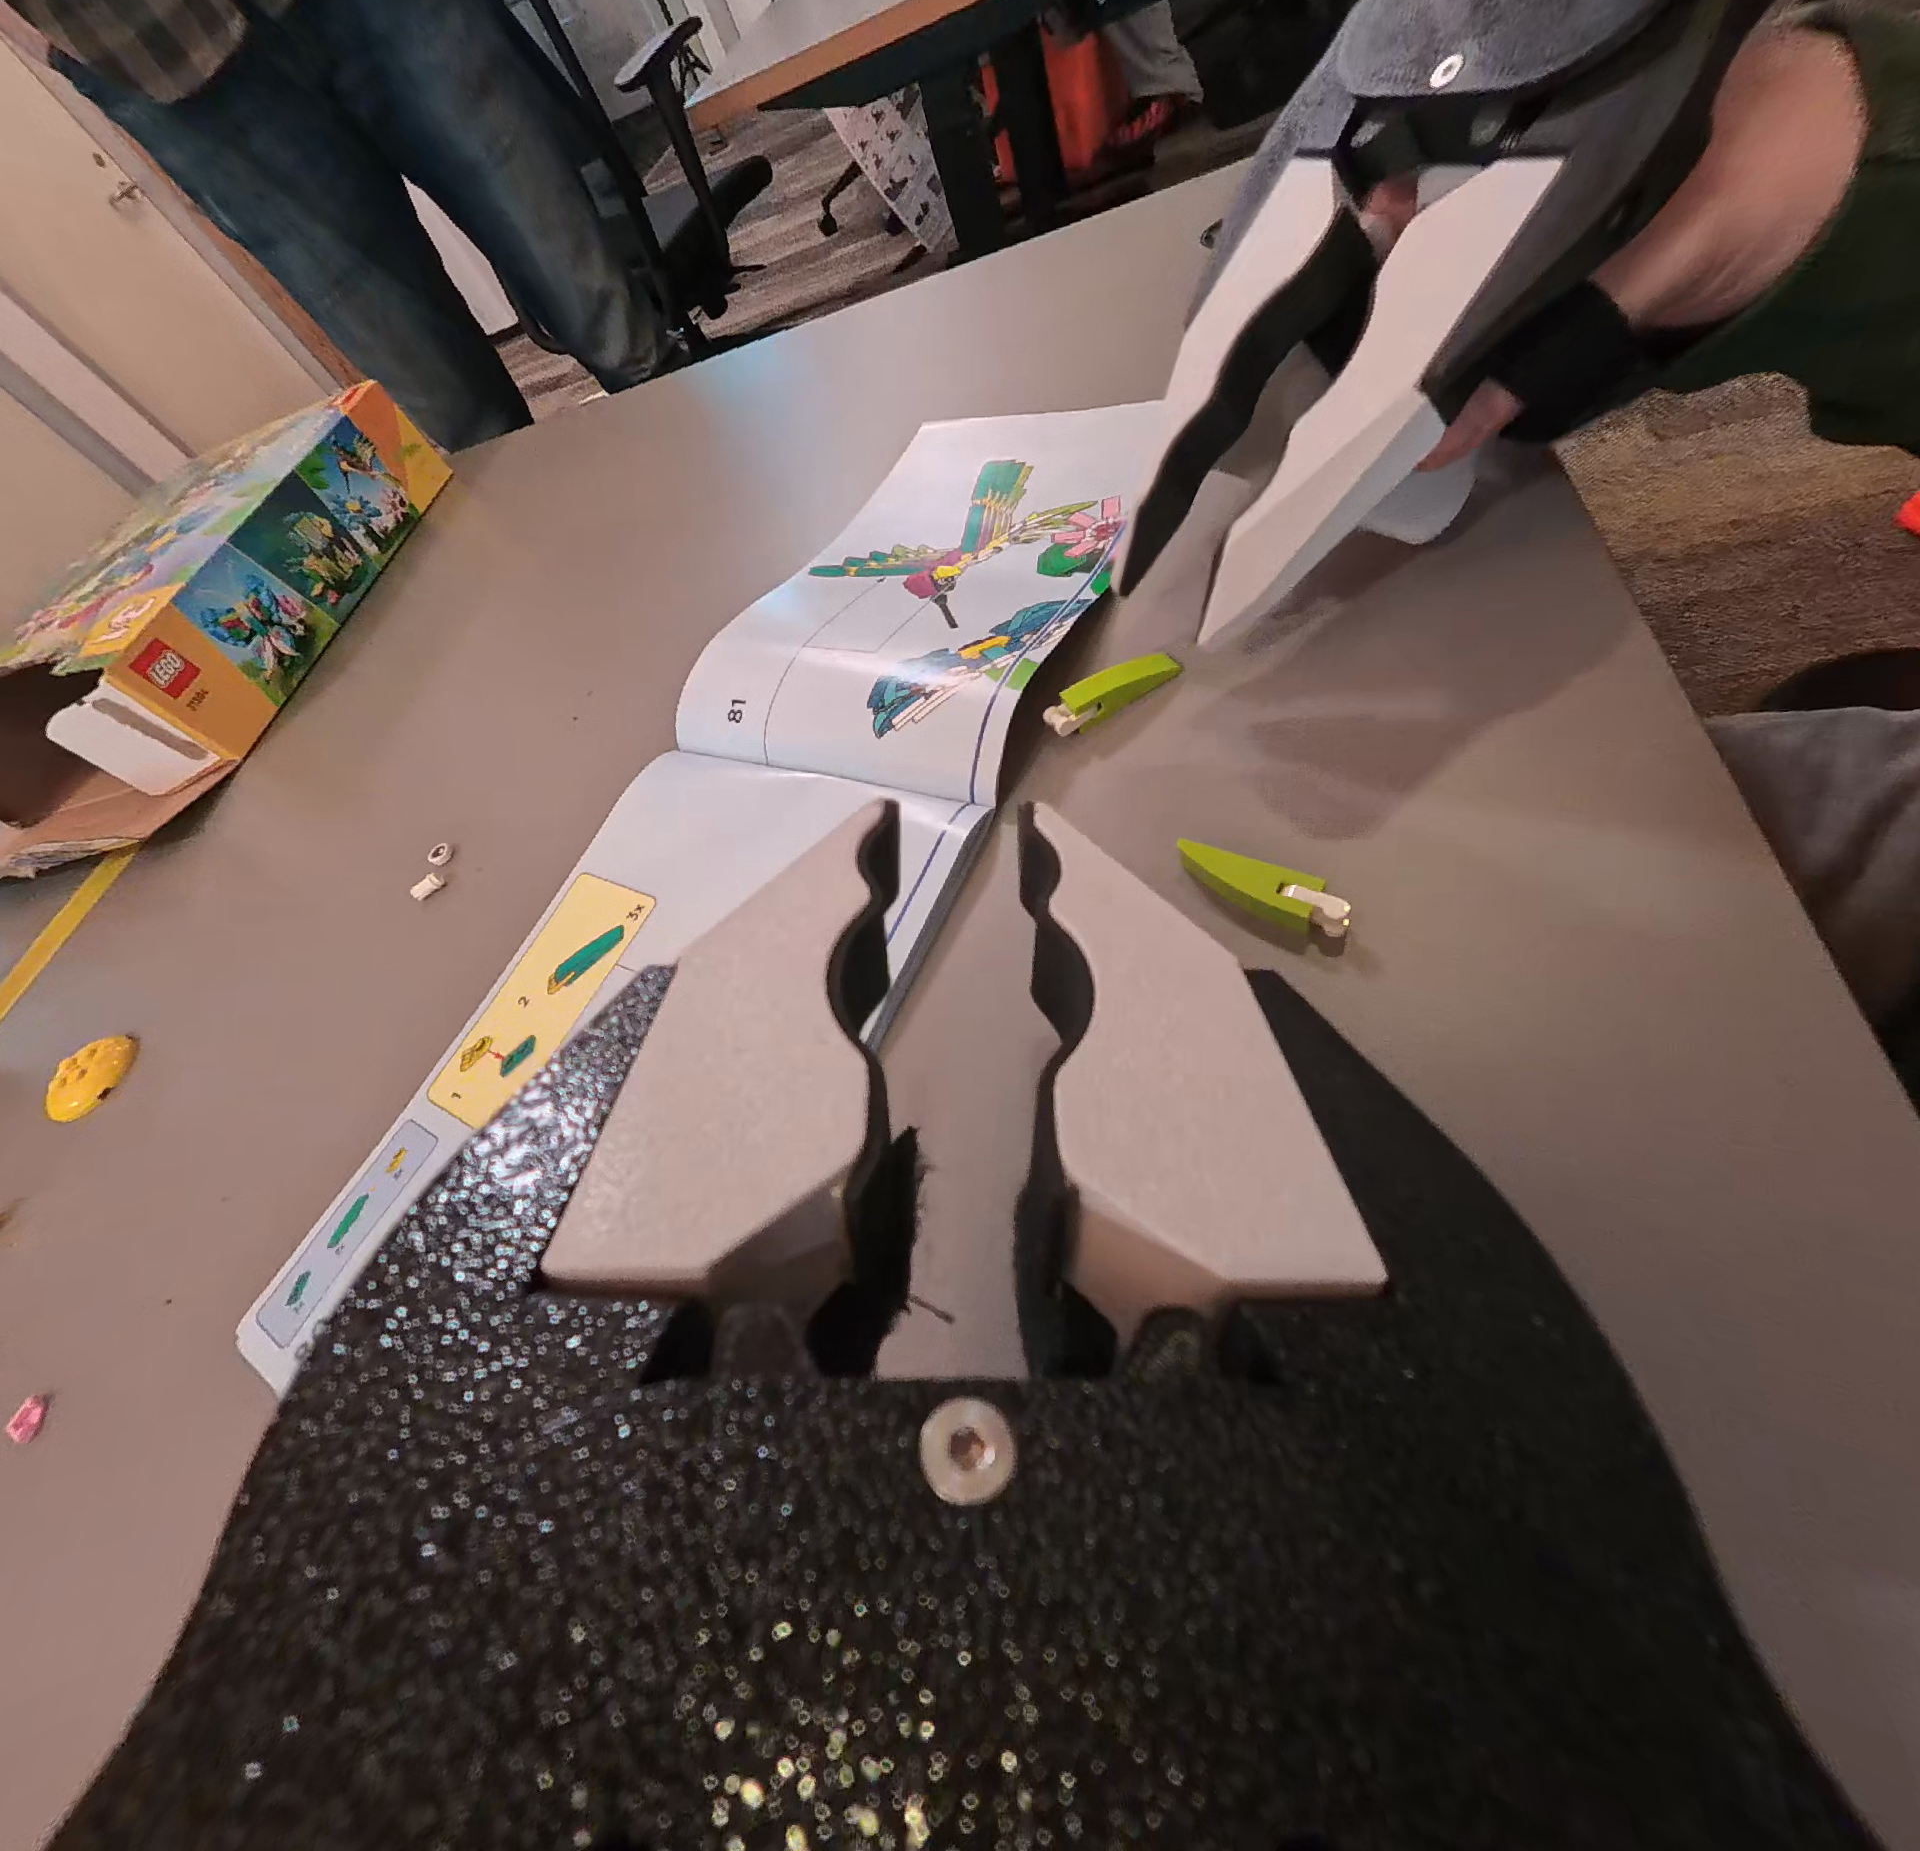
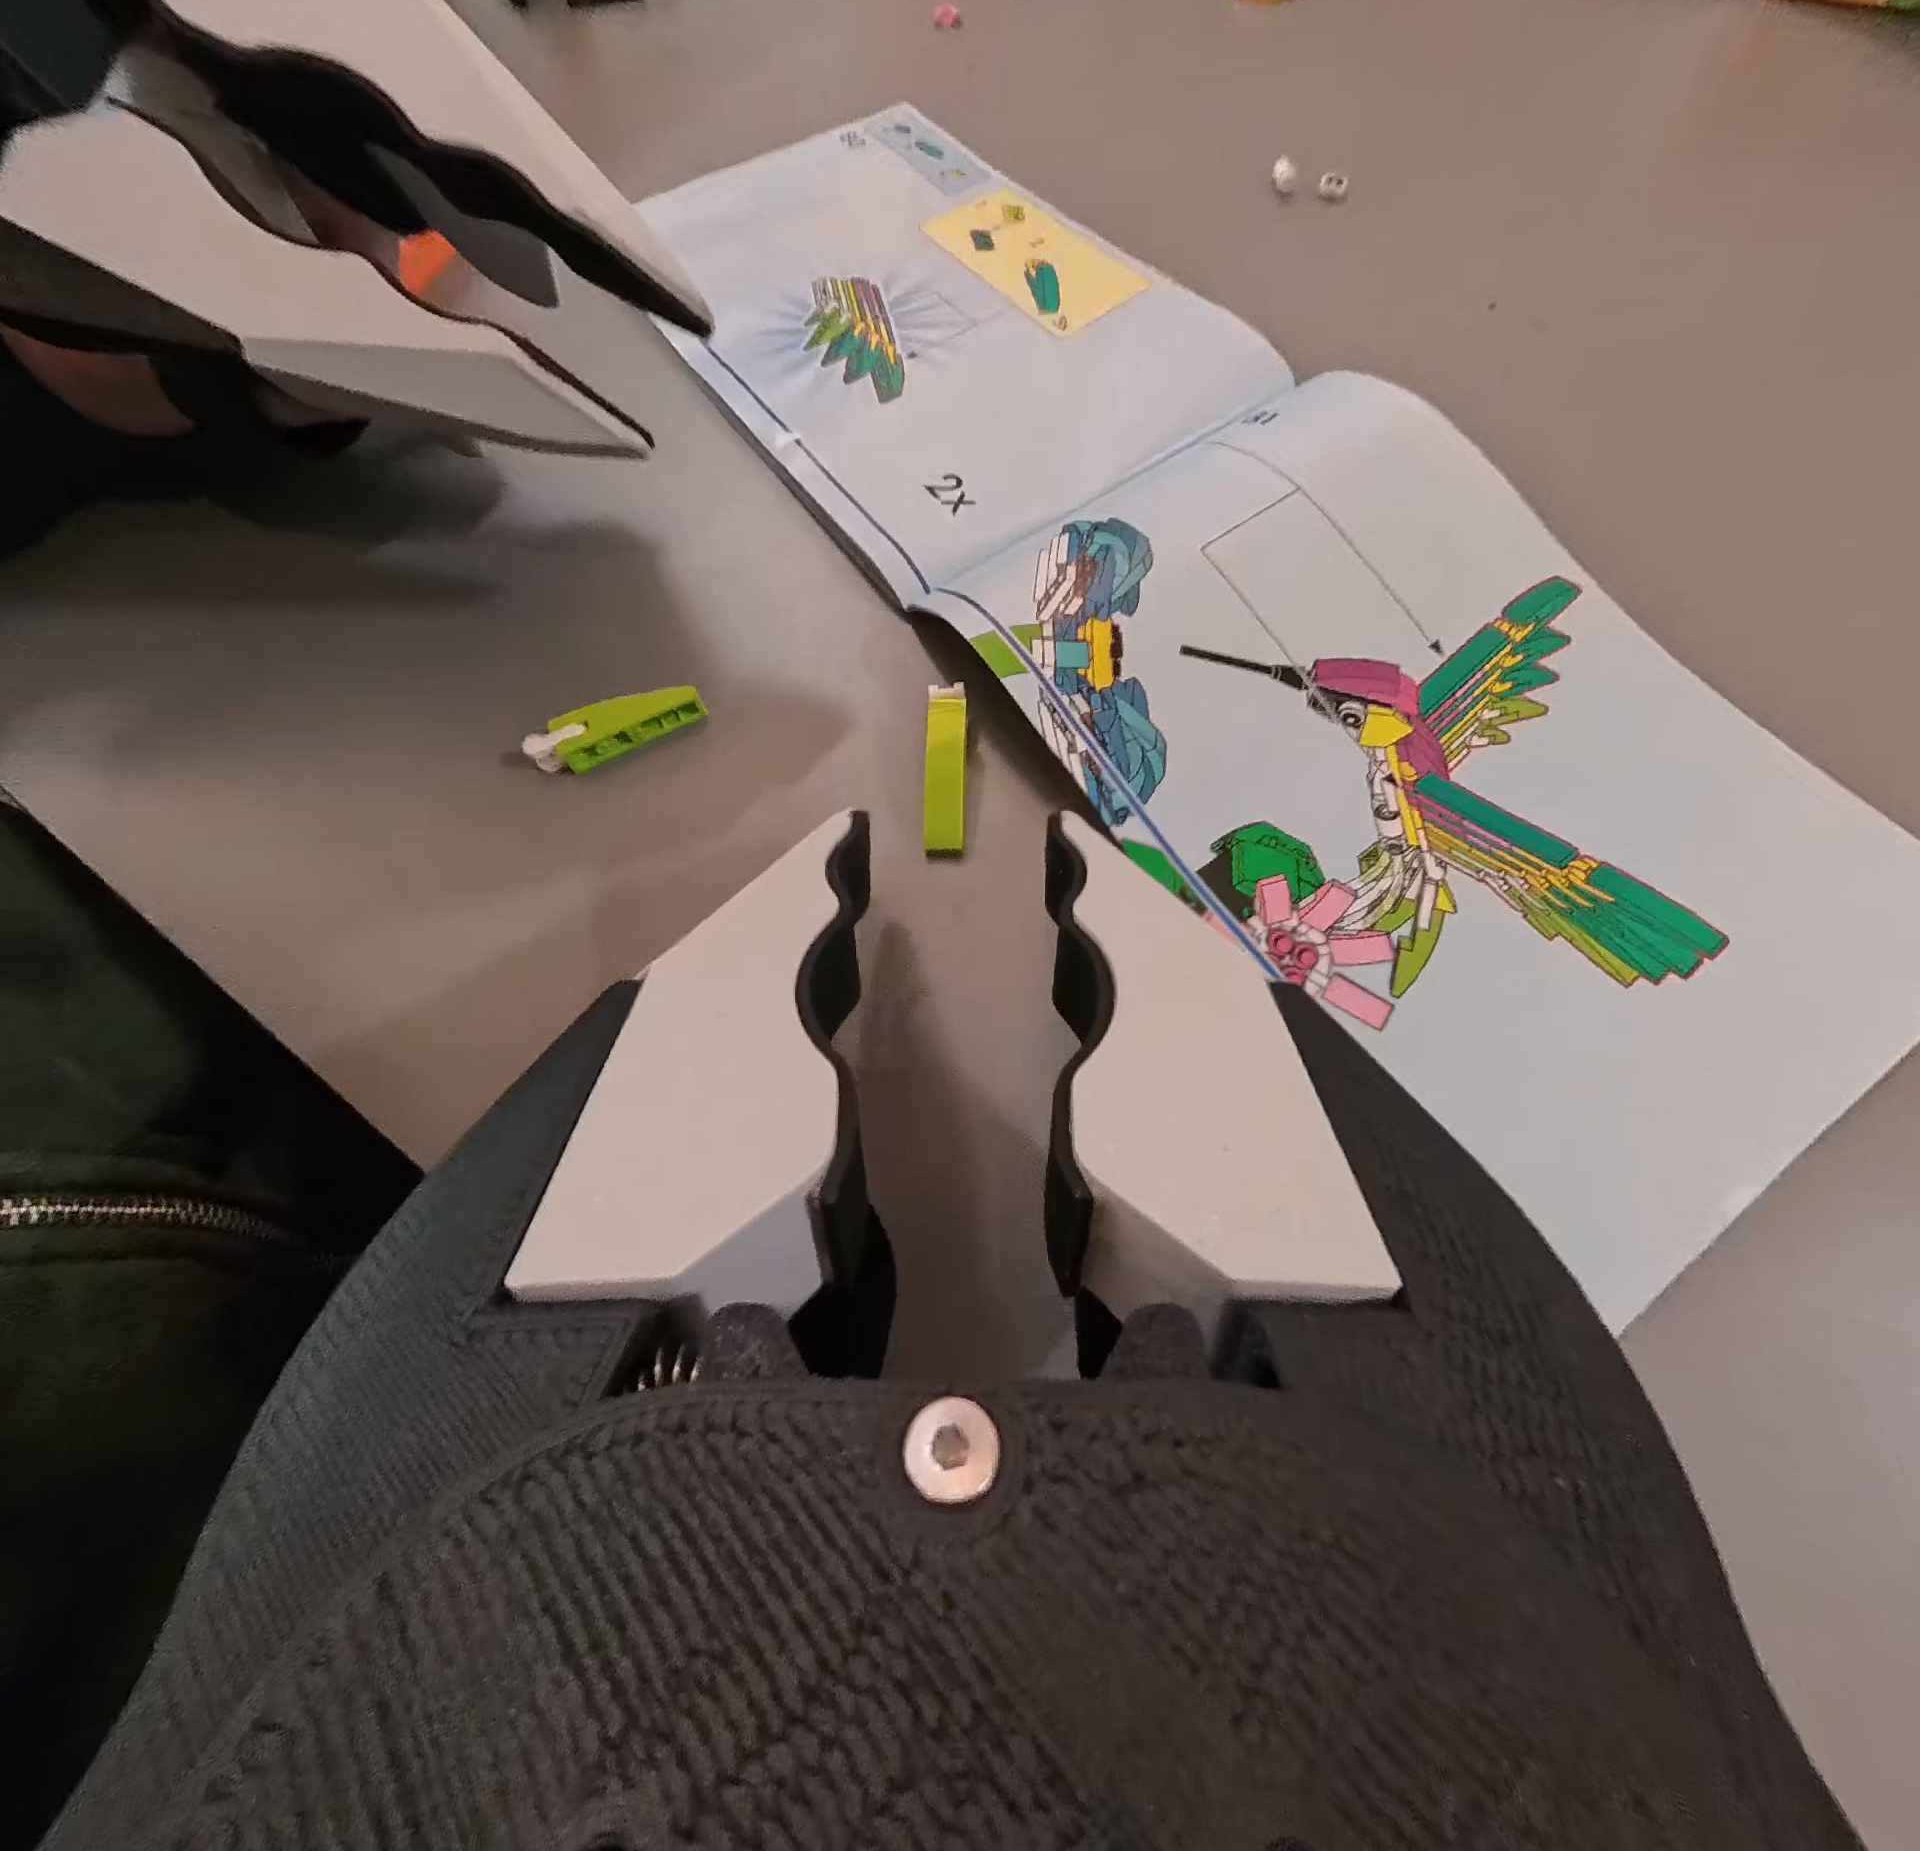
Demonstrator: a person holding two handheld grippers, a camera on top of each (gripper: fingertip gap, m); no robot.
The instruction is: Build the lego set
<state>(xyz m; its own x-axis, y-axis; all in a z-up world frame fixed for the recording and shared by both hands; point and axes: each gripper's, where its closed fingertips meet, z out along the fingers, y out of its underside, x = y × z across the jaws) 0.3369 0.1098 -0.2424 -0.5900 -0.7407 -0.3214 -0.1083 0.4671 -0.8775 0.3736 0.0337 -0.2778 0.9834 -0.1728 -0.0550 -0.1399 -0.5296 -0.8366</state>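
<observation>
On the grey table [image 1: 1558, 970] the open instruction booklet [image 2: 1351, 513] leaves bare room beside its edge for two lime-green wedge pieces [image 2: 943, 773] [image 2: 623, 729], while the left gripper [image 1: 958, 814] and right gripper [image 2: 954, 827] hover empty, fingers apart, their bases cut off.

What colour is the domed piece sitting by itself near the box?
Yellow: the domed piece shows best in the left wrist view.

We see a grey table [image 1: 644, 513] with an open picture booklet [image 1: 831, 721] lying flat in the middle. Two lime green pieces [image 1: 1117, 687] [image 1: 1262, 882] lie just beside the booklet, apart from each other. Farther off lie a colourful box [image 1: 223, 596], two tiny white bits [image 1: 431, 871], a yellow round piece [image 1: 91, 1074] and a small pink piece [image 1: 28, 1417].
</observation>
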